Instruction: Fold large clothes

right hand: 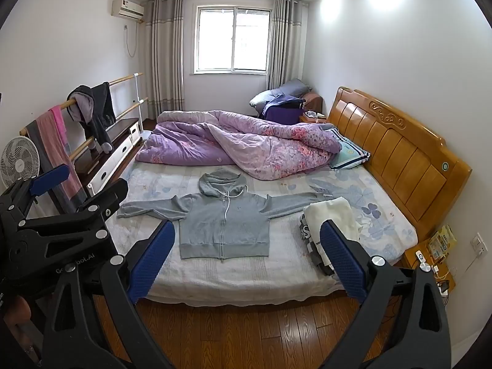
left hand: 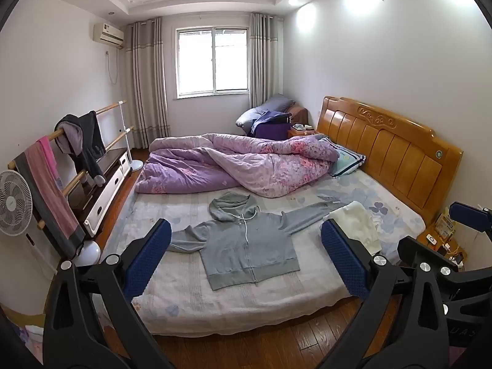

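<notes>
Grey cotton zip hoodie [right hand: 224,224] lies flat, sleeves spread, on the floral-sheeted bed [right hand: 246,279]. Both the left gripper [left hand: 246,258] and right gripper [right hand: 247,258] gape wide, empty, well short. Risk: snagging the folded cream garment pile [right hand: 329,215] touching its sleeve.

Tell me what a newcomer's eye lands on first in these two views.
First comes the grey zip hoodie, spread flat with sleeves out on the near half of the bed. Behind it the crumpled purple floral quilt fills the far half, against the orange wooden headboard on the right. Both the left gripper and right gripper stand open and empty in front of the bed.
</notes>
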Demonstrator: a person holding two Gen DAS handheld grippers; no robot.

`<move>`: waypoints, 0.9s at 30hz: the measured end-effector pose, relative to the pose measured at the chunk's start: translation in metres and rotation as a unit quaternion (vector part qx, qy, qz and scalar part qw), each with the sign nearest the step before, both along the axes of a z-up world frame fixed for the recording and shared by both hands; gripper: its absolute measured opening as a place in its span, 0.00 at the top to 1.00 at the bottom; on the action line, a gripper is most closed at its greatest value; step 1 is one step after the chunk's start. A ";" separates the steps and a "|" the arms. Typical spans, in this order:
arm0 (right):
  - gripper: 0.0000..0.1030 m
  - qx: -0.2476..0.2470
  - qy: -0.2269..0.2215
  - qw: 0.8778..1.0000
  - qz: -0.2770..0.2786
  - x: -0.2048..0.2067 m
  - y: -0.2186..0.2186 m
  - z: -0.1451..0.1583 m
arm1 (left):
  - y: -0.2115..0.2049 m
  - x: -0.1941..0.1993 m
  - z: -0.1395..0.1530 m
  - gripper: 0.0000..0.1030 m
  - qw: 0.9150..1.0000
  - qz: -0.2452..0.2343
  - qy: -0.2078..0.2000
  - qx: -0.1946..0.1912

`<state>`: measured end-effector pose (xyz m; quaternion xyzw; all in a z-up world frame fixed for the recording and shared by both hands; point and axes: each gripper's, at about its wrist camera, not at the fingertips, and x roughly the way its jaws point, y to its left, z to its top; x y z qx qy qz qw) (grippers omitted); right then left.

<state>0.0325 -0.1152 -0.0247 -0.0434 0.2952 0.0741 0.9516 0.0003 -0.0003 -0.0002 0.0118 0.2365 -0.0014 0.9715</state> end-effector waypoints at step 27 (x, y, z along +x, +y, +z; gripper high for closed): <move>0.11 -0.001 0.002 1.000 -0.002 0.000 0.001 -0.001 | -0.001 -0.001 0.001 0.05 1.000 -0.001 0.002 -0.002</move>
